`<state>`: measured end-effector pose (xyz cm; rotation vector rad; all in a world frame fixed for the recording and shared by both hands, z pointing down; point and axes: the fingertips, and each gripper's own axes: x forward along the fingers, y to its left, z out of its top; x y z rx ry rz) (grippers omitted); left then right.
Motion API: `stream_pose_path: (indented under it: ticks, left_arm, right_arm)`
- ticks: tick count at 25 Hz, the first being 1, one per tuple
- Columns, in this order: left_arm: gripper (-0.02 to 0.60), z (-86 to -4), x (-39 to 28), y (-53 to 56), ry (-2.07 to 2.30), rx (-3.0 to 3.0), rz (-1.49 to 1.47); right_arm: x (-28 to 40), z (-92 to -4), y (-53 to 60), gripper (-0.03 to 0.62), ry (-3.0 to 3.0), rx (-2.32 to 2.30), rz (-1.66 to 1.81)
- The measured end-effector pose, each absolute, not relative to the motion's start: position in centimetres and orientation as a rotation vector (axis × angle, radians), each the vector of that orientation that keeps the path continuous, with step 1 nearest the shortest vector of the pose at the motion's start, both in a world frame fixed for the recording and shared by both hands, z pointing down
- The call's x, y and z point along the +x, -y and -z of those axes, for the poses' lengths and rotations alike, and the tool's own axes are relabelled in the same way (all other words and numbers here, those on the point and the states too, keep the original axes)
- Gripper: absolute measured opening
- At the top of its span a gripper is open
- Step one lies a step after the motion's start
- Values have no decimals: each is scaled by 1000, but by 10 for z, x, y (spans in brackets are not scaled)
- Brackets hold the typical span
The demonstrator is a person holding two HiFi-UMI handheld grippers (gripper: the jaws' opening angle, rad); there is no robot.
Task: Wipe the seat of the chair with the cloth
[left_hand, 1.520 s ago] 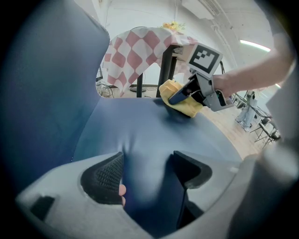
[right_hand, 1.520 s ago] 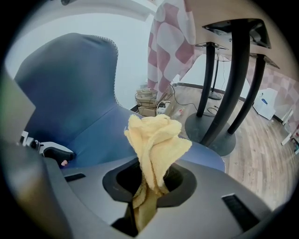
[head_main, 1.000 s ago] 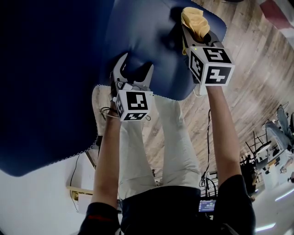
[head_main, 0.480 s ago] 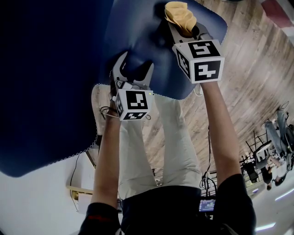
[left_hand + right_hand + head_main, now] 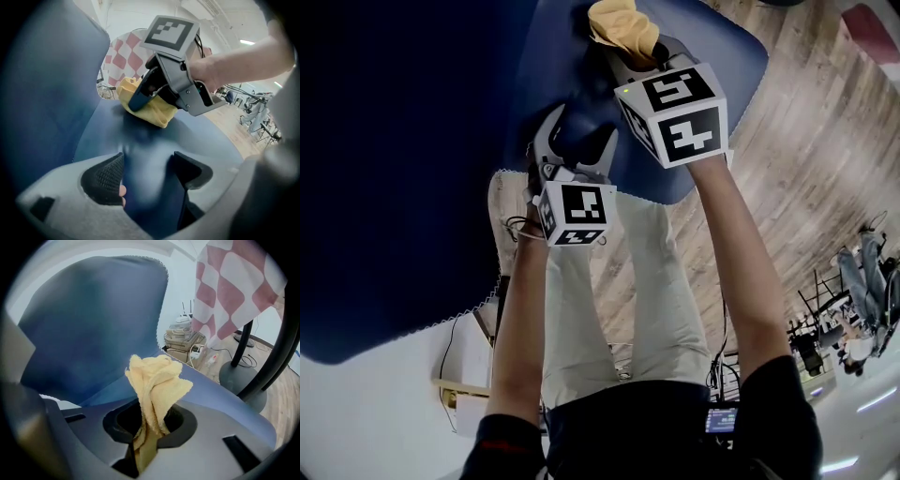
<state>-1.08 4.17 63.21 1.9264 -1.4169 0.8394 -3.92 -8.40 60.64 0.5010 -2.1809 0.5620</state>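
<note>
Two grippers, R gripper [image 5: 628,58] clamping yellow cloth [image 5: 623,23], now further L across seat [image 5: 717,70], L gripper [image 5: 577,141] pinching seat edge.

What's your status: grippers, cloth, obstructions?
Right gripper shut on cloth, cloth pressed to seat. Left gripper clamps seat's front edge. Nothing in the way.

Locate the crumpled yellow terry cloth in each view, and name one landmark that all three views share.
Head view: top centre, the crumpled yellow terry cloth sits in the right gripper.
Left gripper view: just above the middle.
Right gripper view: centre, pinched between the jaws.
Shared landmark: the blue padded chair seat beneath the cloth.
</note>
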Motion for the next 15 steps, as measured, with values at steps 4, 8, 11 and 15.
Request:
stream_pose_path:
  ticks: [4, 8, 11, 15]
  left_arm:
    - [337, -632, -10, -41, 1418, 1930, -837]
    - [337, -631, -12, -42, 1422, 1935, -833]
    - [337, -632, -10, -41, 1420, 1938, -830]
    - [337, -633, -11, -41, 1420, 1937, -829]
  right_arm:
    - [-56, -606, 72, 60, 2196, 455, -568]
    - [-67, -604, 64, 60, 2206, 447, -590]
    - [-67, -606, 64, 60, 2206, 454, -592]
    - [-67, -608, 64, 60, 2210, 449, -595]
